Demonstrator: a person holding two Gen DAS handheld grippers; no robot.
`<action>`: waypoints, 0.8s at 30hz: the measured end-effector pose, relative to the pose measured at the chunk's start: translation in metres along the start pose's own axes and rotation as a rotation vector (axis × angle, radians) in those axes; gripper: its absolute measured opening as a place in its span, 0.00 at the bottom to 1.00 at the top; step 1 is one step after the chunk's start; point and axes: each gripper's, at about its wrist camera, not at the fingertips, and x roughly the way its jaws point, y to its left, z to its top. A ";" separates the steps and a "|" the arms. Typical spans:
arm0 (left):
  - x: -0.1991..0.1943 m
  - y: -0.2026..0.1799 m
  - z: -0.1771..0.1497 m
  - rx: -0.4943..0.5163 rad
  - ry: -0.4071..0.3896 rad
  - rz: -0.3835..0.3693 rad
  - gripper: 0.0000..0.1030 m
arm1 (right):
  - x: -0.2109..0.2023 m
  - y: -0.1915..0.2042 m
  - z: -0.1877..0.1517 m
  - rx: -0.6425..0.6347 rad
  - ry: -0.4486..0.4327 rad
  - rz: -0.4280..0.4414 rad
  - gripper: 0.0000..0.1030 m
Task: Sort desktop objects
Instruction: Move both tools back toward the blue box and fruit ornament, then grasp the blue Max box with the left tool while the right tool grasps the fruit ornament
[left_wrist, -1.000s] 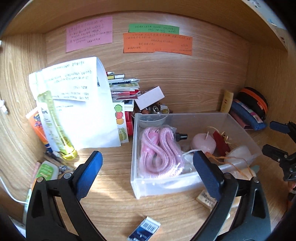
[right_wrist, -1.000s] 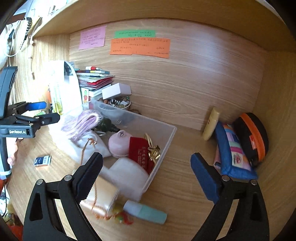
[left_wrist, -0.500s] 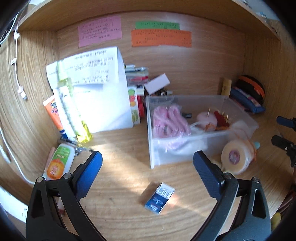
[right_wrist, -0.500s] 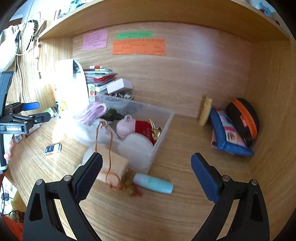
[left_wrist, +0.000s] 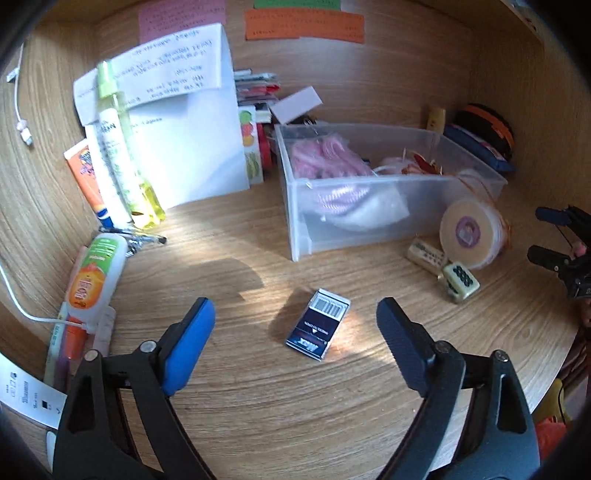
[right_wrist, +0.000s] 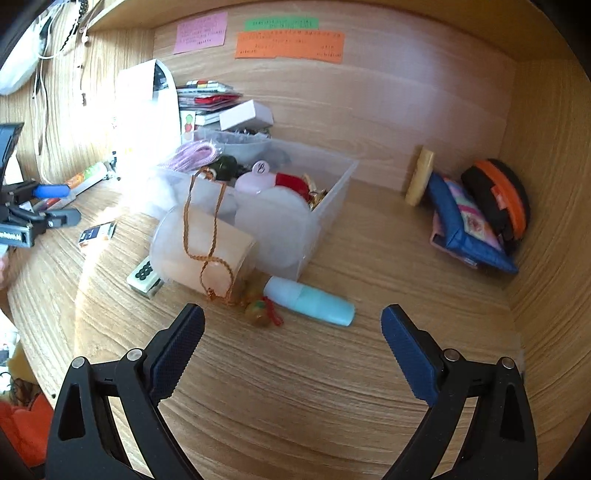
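Nearer now: small box (left_wrist: 317, 328), label blurred

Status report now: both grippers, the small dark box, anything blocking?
Left gripper closing, pads not touching. Right gripper open, empty. Small dark box flat on desk. Nothing blocking.

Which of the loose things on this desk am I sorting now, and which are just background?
For the job:
- small dark-blue card box, ahead of the closing left gripper
- clear plastic bin
- round beige tub with gold cord
- mint-green tube
- mahjong-style tile
- open right gripper

Lying about:
- coloured sticky notes
- blue fabric pouch
- white folded paper
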 end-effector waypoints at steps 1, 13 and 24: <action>0.003 -0.001 -0.001 0.006 0.014 -0.002 0.84 | 0.002 0.000 0.000 0.005 0.011 0.012 0.93; 0.026 -0.010 -0.002 0.055 0.104 -0.051 0.82 | 0.026 0.011 0.004 -0.047 0.088 0.128 0.89; 0.030 -0.010 -0.004 0.064 0.123 -0.085 0.53 | 0.044 -0.001 0.000 0.018 0.170 0.189 0.40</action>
